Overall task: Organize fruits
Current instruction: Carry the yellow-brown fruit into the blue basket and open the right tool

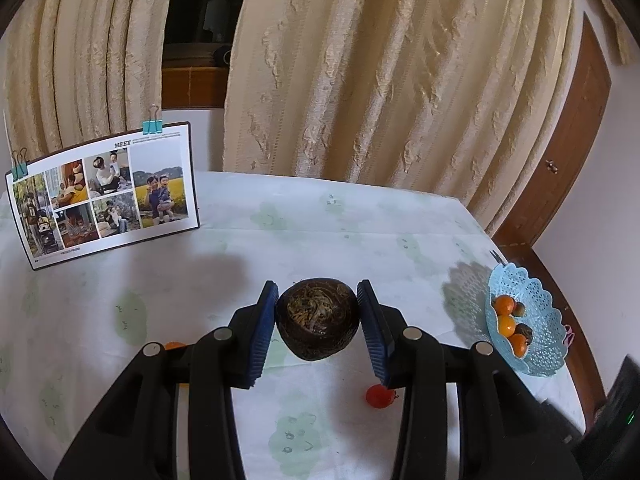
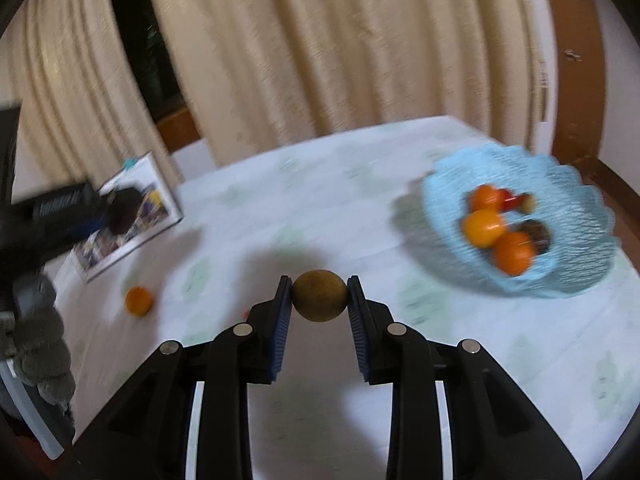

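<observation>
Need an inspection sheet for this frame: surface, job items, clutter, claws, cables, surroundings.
Surface: table under a pale cloth with green prints.
Job's things: blue lattice basket holds three orange fruits and some darker ones; loose orange fruit and small red fruit lie on the cloth.
Clutter: photo board with binder clips stands at the far left.
Claws: left claw shut on dark brown round fruit; right claw shut on small brown round fruit.
Cables: nothing seen.
Surroundings: beige curtains behind the table, wooden door frame at right.
</observation>
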`<action>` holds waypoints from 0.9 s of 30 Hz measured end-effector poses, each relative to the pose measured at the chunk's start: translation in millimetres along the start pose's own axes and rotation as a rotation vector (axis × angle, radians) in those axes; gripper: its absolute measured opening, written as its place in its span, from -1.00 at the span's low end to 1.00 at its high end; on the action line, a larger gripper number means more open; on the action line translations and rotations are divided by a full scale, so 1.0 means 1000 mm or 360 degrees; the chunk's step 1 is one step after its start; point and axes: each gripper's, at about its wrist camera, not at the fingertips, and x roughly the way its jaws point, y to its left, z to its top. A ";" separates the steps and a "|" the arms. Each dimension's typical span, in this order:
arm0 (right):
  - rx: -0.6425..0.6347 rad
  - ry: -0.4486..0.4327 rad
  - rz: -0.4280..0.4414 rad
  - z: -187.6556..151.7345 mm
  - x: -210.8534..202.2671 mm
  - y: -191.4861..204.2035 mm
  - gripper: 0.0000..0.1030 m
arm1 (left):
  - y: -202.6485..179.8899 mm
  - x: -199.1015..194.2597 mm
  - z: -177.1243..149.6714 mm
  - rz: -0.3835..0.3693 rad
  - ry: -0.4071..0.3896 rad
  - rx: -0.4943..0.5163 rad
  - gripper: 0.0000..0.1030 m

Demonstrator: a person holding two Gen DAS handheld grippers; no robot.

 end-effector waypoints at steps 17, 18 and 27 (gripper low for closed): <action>0.0326 -0.0139 -0.0402 0.026 -0.029 -0.129 -0.44 | -0.021 -0.004 -0.008 -0.0043 -0.0001 0.0076 -0.20; 0.0338 -0.0133 -0.0414 0.026 -0.028 -0.133 -0.44 | -0.022 -0.004 -0.009 -0.0046 -0.0001 0.0083 -0.20; 0.0494 -0.0192 -0.0435 0.022 -0.031 -0.164 -0.03 | -0.032 -0.001 -0.014 -0.0057 0.0013 0.0127 -0.20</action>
